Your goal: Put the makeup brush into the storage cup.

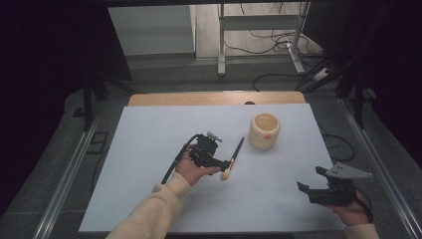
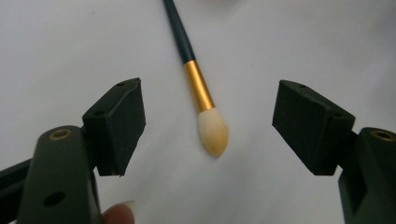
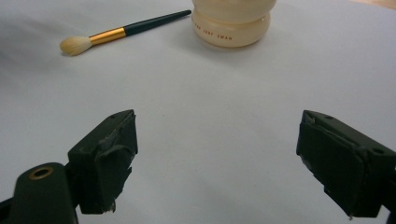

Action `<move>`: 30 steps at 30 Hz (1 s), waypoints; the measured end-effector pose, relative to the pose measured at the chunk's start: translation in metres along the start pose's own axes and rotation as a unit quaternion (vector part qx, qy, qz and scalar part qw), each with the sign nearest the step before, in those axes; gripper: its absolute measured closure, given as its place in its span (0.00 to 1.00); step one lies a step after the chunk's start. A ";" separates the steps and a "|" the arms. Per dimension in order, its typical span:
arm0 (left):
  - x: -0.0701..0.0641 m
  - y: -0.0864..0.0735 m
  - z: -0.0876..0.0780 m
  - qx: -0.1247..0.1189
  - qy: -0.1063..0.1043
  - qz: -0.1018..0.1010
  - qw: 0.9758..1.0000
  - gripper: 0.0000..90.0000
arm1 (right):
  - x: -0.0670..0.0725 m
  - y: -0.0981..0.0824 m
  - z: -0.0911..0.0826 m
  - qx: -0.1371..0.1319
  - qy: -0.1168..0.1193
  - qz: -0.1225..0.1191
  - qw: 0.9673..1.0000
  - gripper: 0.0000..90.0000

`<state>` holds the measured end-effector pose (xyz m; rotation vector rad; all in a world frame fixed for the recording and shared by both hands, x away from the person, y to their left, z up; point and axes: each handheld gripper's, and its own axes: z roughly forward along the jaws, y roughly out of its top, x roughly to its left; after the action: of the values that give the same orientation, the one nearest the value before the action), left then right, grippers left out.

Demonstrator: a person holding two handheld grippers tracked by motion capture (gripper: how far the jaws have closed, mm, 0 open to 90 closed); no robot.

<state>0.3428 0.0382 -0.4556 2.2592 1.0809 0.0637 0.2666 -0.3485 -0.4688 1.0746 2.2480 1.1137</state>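
One makeup brush [image 1: 233, 159] lies flat on the white table sheet [image 1: 149, 149], its long axis running diagonally in the high view: the dark, slender handle tip points away toward the cream jar [image 1: 264, 130], and the bristle head points back toward the person. The handle is smooth and dark green-black, joined by a shiny gold metal ferrule to a soft, tapered tuft of pale bristles (yellower at the tip).

The left gripper [image 1: 222, 167] hovers at the bristle end with its jaws spread wide; in the left gripper view the tuft sits between the two black pads, touching neither. The right gripper [image 1: 312, 180] is well apart near the sheet's right edge, jaws likewise wide apart and holding nothing.

The single jar is rounded, glossy, open-topped, with small lettering near its base.
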 end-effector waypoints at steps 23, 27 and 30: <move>-0.002 0.012 0.024 0.027 0.010 -0.003 1.000 0.29 | 0.000 -0.001 0.003 0.005 0.005 -0.004 1.000 0.15; -0.001 0.013 0.028 0.029 0.010 -0.006 1.000 0.29 | 0.000 -0.001 0.003 0.004 0.004 -0.005 1.000 0.15; 0.000 0.014 0.029 0.030 0.010 -0.007 0.999 0.29 | 0.000 -0.001 0.003 0.005 0.005 -0.005 1.000 0.15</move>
<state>0.3606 0.0164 -0.4715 2.3090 1.1231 0.0486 0.2678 -0.3475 -0.4715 1.0644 2.2663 1.1068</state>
